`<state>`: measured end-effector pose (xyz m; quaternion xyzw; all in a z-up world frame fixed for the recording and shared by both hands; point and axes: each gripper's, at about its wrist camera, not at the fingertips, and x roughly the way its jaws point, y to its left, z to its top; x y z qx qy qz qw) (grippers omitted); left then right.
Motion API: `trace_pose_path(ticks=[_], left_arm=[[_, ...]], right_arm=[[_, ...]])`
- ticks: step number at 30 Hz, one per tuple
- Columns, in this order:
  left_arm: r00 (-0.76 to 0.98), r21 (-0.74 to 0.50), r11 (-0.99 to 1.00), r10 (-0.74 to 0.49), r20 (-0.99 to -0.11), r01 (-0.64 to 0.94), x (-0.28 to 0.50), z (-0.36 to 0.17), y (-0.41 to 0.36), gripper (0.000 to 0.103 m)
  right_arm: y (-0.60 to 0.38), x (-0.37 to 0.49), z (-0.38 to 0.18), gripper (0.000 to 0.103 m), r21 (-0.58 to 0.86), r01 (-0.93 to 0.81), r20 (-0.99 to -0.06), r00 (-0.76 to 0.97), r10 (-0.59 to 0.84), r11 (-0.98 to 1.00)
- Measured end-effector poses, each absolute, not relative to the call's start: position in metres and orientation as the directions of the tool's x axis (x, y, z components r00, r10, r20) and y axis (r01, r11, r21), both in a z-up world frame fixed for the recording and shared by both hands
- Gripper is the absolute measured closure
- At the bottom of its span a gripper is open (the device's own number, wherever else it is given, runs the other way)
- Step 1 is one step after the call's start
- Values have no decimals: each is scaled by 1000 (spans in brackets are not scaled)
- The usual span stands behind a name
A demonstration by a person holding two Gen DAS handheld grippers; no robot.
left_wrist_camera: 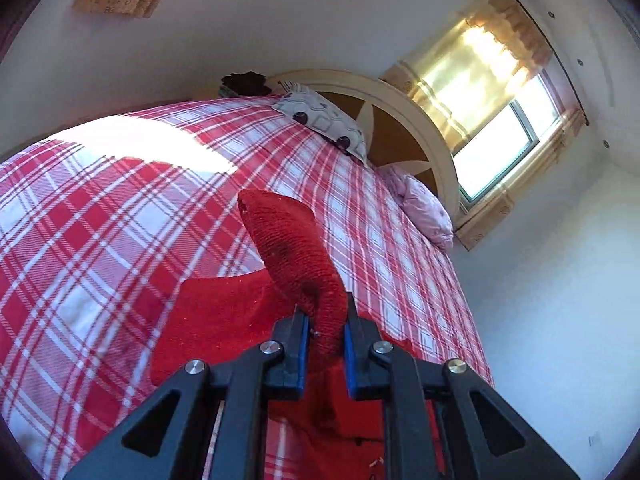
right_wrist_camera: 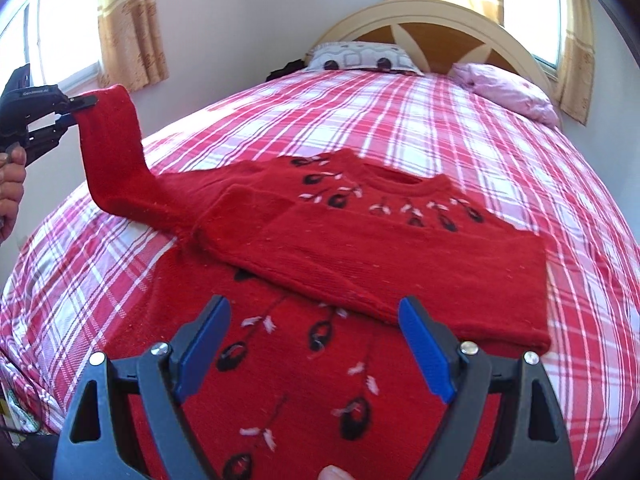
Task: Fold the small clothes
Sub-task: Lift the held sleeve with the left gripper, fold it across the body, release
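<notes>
A small red knitted sweater (right_wrist_camera: 400,256) with black and white embroidered flowers lies on the bed. Its right sleeve is folded across the front. My left gripper (left_wrist_camera: 326,320) is shut on the cuff of the left sleeve (left_wrist_camera: 296,248) and holds it lifted above the bed; in the right wrist view the left gripper (right_wrist_camera: 86,101) shows at the far left, gripping the raised sleeve (right_wrist_camera: 110,152). My right gripper (right_wrist_camera: 316,344) is open and empty, hovering over the sweater's lower front.
The bed has a red and white plaid cover (right_wrist_camera: 400,120). A patterned pillow (right_wrist_camera: 360,56) and a pink pillow (right_wrist_camera: 508,92) lie by the arched headboard (right_wrist_camera: 440,16). Curtained windows flank the bed. The operator's hand (right_wrist_camera: 10,192) is at the left edge.
</notes>
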<state>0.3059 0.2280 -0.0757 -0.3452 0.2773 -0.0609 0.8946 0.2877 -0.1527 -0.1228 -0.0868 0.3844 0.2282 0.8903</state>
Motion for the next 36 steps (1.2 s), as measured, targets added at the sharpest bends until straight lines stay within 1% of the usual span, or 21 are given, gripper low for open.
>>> trace_pose_path(ticks=[9,22,28,36], left_arm=[[805,-666,743,-434,-404,66,329,-49,143,89],[720,-675,716,-561,-407,176,354,-43,41,89],[663,-659,725,-594,-455,198,362,-66,-14,89],[571,-581,784,-585,-577,216,381,-118,-77,89]], right_arm=[[-204,277,-107,15,89,-400,-694,632,345,912],[-269,259,-109,14,168,-298,-672,663,331,939],[-291,259,-116,14,197,-252,-682,659,317,947],[-306,257,-123,14,191,-221,-694,659,291,956]])
